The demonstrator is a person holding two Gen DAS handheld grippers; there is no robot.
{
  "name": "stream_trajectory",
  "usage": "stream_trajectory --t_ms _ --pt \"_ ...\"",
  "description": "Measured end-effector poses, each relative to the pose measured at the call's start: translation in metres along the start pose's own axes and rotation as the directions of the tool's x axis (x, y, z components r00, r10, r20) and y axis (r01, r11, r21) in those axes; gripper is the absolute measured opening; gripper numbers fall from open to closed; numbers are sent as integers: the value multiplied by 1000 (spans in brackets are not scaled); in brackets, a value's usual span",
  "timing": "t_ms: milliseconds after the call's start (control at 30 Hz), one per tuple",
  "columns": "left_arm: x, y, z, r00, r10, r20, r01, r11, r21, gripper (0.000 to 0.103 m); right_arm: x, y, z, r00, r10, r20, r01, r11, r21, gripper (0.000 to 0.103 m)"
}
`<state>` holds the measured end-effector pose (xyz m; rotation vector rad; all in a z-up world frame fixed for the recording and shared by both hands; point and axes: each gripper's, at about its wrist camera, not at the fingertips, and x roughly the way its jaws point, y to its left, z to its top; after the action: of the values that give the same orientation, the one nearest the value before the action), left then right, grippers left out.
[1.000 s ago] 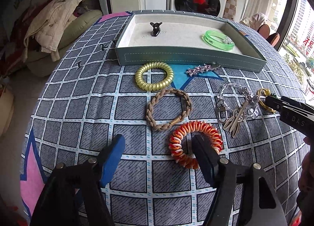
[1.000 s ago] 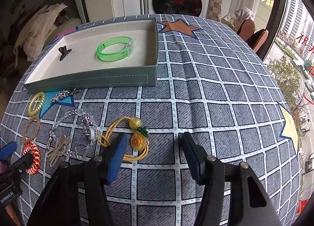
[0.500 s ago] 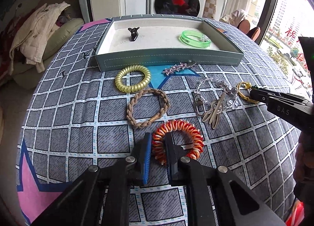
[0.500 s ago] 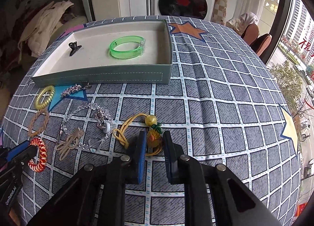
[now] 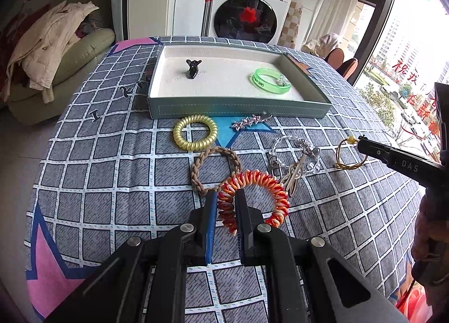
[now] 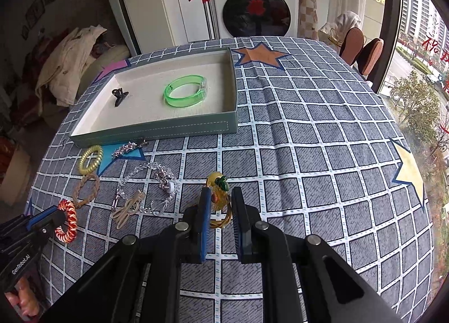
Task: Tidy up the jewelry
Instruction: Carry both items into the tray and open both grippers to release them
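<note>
My left gripper (image 5: 226, 196) is shut on the orange-red coil bracelet (image 5: 263, 179) and holds it above the cloth; it also shows in the right wrist view (image 6: 67, 220). My right gripper (image 6: 220, 196) is shut on the yellow pineapple charm cord (image 6: 217, 196), lifted off the table; its gold loop (image 5: 348, 154) hangs from the fingertips in the left wrist view. The grey-green tray (image 5: 238, 111) holds a green bangle (image 5: 269, 80) and a black claw clip (image 5: 193, 68).
On the checked cloth lie a yellow coil tie (image 5: 195, 132), a braided tan bracelet (image 5: 214, 167), a silver star clip (image 5: 249, 120), and a crystal bead chain with clasp and tan bow (image 5: 294, 160). A washing machine (image 5: 247, 14) and sofa stand behind the table.
Both grippers, open a second ago, have shut on their items. Both have lifted up and back from the table, carrying the coil bracelet and the pineapple cord.
</note>
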<state>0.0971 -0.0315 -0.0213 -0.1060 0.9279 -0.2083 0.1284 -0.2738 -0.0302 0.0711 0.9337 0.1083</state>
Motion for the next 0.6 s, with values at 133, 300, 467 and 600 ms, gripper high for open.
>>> stream_trajectory --t_ms 133,300,467,600 --pt "-9 4 15 999 -20 24 20 1000 -1 33 -13 6 10 999 29 26 -29 1000 -5 16" --pt "-13 10 44 998 -21 65 20 1000 9 33 -22 15 36 994 90 58 -90 996 -4 16" --pt "-8 20 82 995 -11 97 9 1000 23 33 -15 30 66 988 138 73 -137 990 -16 16" --pt "5 28 115 994 10 110 -14 999 37 33 2 45 90 981 183 63 -182 983 -19 16"
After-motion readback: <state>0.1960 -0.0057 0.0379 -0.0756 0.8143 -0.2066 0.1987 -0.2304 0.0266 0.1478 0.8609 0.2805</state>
